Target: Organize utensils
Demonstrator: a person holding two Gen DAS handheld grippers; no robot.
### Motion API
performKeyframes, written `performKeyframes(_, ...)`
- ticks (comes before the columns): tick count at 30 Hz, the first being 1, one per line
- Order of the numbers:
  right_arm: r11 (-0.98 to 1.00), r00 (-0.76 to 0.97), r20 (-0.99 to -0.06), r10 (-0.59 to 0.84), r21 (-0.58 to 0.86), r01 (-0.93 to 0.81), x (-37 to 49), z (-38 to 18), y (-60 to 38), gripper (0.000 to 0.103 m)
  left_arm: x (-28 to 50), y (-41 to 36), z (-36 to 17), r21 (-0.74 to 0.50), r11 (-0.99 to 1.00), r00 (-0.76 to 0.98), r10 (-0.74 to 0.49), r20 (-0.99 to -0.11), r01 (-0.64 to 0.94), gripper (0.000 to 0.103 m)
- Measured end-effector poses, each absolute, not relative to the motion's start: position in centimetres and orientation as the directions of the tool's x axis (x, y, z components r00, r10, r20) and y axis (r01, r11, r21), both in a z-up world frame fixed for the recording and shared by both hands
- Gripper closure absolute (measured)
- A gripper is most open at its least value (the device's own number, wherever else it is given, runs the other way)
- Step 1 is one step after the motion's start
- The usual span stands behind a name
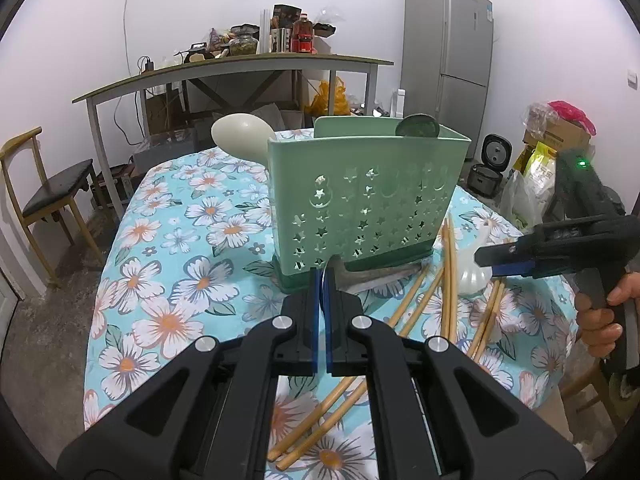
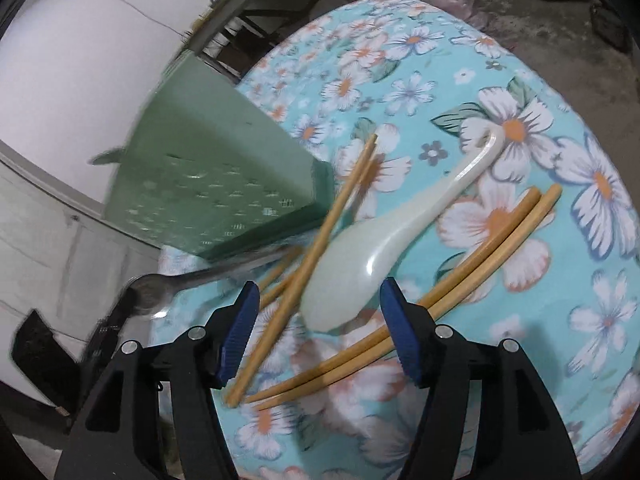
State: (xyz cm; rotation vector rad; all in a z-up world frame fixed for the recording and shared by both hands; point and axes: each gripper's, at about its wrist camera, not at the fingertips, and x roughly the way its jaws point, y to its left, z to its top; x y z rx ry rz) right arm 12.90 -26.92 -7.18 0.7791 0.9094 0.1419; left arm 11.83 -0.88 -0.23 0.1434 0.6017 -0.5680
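Observation:
A green perforated utensil caddy (image 1: pixel 368 200) stands on the floral tablecloth (image 1: pixel 180 248). It holds a white rice paddle (image 1: pixel 240 132) and a dark round utensil (image 1: pixel 416 126). My left gripper (image 1: pixel 325 280) is shut on a metal spoon (image 1: pixel 376 276) that lies at the caddy's base. The right wrist view shows that spoon's bowl (image 2: pixel 152 286) at the left gripper's tip. My right gripper (image 2: pixel 320 292) is open, hovering over the bowl of a white ceramic spoon (image 2: pixel 384 232). Several wooden chopsticks (image 2: pixel 480 256) lie around that spoon, one pair (image 2: pixel 320 240) crossing between the jaws. Nothing is gripped on the right.
The table's round edge drops off near the right gripper. A person's hand (image 1: pixel 600 312) holds the right gripper (image 1: pixel 494 263). A wooden chair (image 1: pixel 52 196) stands to the left, with a cluttered long table (image 1: pixel 240 68) and a fridge (image 1: pixel 448 60) behind.

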Motion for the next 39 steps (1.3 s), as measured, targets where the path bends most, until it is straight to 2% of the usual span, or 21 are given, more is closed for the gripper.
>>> performKeyframes(4,0.715,0.665,-0.603,0.442,0.684,0.145,12.0,-6.4,-26.5,0.042,11.9,-0.8,-0.1,-0.037,0.841,0.679,-0.461,-0.572,0.539,0.102)
performKeyframes(8,0.719,0.687,-0.585,0.430,0.682,0.131,12.0,-6.1,-25.9,0.053,11.9,-0.8,-0.1,-0.037,0.842,0.680,-0.460,-0.571,0.538,0.101)
performKeyframes(13,0.702,0.692,-0.594,0.412,0.691,0.175,12.7,-7.1,-25.8,0.057,11.9,-0.8,-0.2,-0.038,0.842,0.679,-0.460,-0.572,0.538,0.101)
performKeyframes(15,0.664,0.700,-0.579,0.417,0.720,0.199,12.9,-7.8,-26.1,0.062,11.9,-0.8,-0.2,-0.040,0.842,0.678,-0.460,-0.573,0.538,0.101)
performKeyframes(18,0.602,0.718,-0.554,0.422,0.763,0.235,12.9,-9.1,-26.7,0.078,11.9,-0.8,-0.2,-0.038,0.842,0.679,-0.461,-0.572,0.539,0.101)
performKeyframes(19,0.572,0.726,-0.537,0.430,0.784,0.241,12.8,-9.5,-26.9,0.091,11.9,-0.8,-0.2,-0.039,0.841,0.678,-0.461,-0.572,0.539,0.101)
performKeyframes(22,0.479,0.760,-0.463,0.456,0.847,0.229,12.0,-10.1,-27.7,0.098,11.8,-0.8,-0.1,-0.035,0.842,0.683,-0.460,-0.567,0.538,0.101)
performKeyframes(26,0.416,0.788,-0.402,0.466,0.886,0.207,10.7,-9.8,-28.5,0.099,11.3,-0.7,0.6,-0.028,0.840,0.694,-0.466,-0.549,0.542,0.101)
performKeyframes(31,0.405,0.821,-0.370,0.434,0.895,0.190,8.9,-8.6,-29.4,0.100,10.1,-0.8,2.1,-0.015,0.832,0.710,-0.482,-0.513,0.555,0.101)
performKeyframes(39,0.446,0.860,-0.318,0.398,0.887,0.121,6.7,-5.4,-30.1,0.100,8.5,0.2,7.3,-0.008,0.807,0.731,-0.540,-0.417,0.591,0.101)
